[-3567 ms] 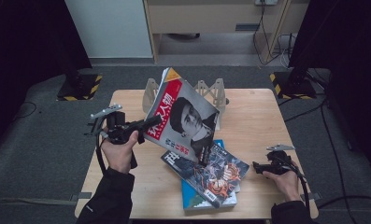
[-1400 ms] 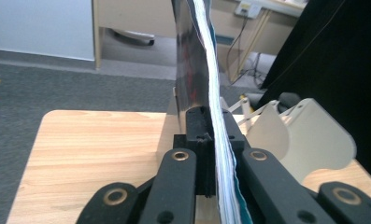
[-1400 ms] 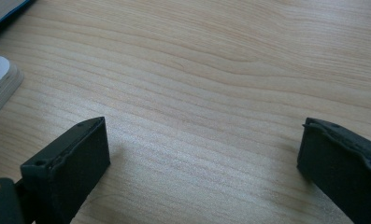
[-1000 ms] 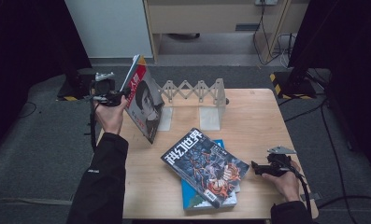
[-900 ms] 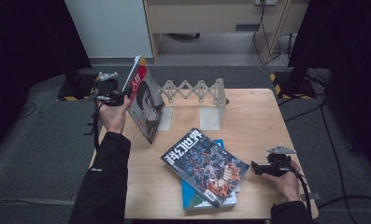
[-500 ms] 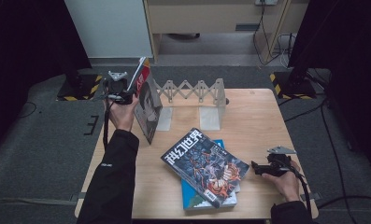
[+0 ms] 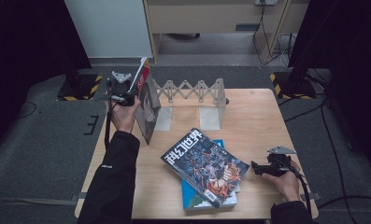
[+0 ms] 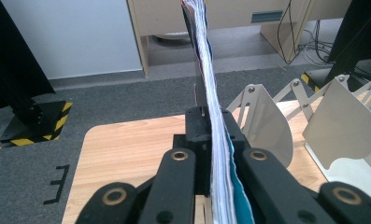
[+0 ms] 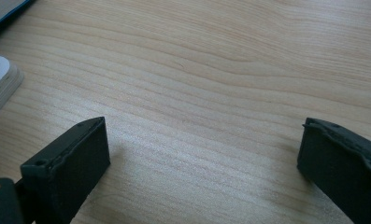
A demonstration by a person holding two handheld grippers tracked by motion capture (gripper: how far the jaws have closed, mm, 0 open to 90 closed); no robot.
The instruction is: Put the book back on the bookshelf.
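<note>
- Magazine point(image 7: 146, 109) has swung from tilted over mid-table to standing on edge at the far-left corner, just left of the accordion rack point(image 7: 192, 95)
- long axis near upright, bottom edge on the table point(image 7: 262, 121), first rack slot lies just to its right
- left gripper point(image 8: 210, 135) pinches its upper edge, jaws clamped tight on the pages
- right gripper point(image 7: 260, 167) rests well apart near the right edge, jaws wide, nothing held
- stacked magazines point(image 7: 204, 165) lie flat between the two hands
</note>
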